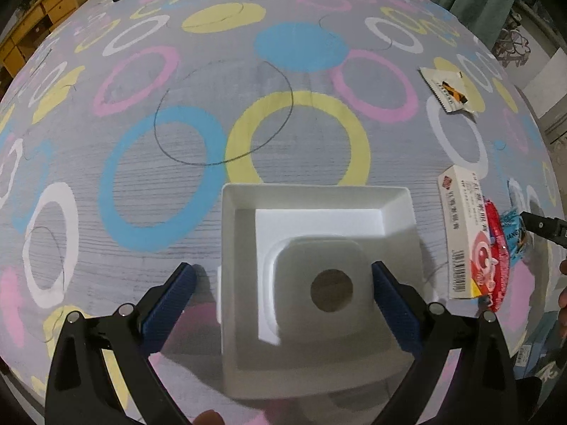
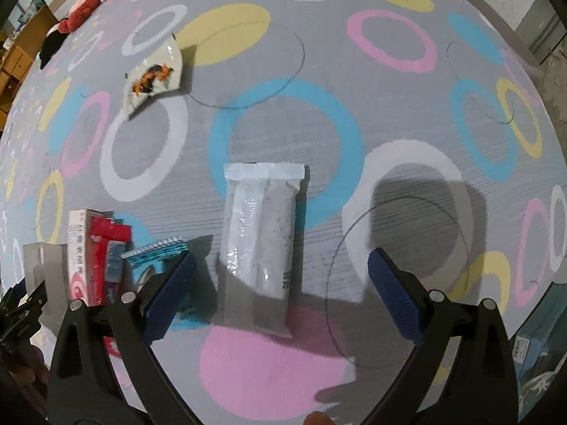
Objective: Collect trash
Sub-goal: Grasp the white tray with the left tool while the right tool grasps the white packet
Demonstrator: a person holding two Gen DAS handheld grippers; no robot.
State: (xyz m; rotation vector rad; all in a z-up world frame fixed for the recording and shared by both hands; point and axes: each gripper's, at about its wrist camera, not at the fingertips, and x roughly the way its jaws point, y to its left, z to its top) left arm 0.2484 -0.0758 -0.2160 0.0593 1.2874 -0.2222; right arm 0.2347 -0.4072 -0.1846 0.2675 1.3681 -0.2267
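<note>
In the left wrist view my left gripper (image 1: 283, 285) is open around a white moulded plastic tray (image 1: 315, 269) lying on the patterned carpet; its blue pads flank the tray without clearly pressing it. A white-and-red carton (image 1: 467, 237) and a red and a blue wrapper (image 1: 510, 233) lie to the right, with a torn white wrapper (image 1: 448, 90) farther back. In the right wrist view my right gripper (image 2: 281, 279) is open over a clear white-ended packet (image 2: 262, 241) lying between the fingers. The carton (image 2: 85, 248), blue wrapper (image 2: 159, 251) and torn wrapper (image 2: 152, 78) lie left.
The carpet (image 1: 198, 191) has coloured rings. Wooden drawers (image 1: 39, 17) and plush toys (image 2: 88, 3) stand at the far left edge. A teal box (image 2: 542, 336) sits at the right edge. The white tray also shows at the left edge of the right wrist view (image 2: 42, 265).
</note>
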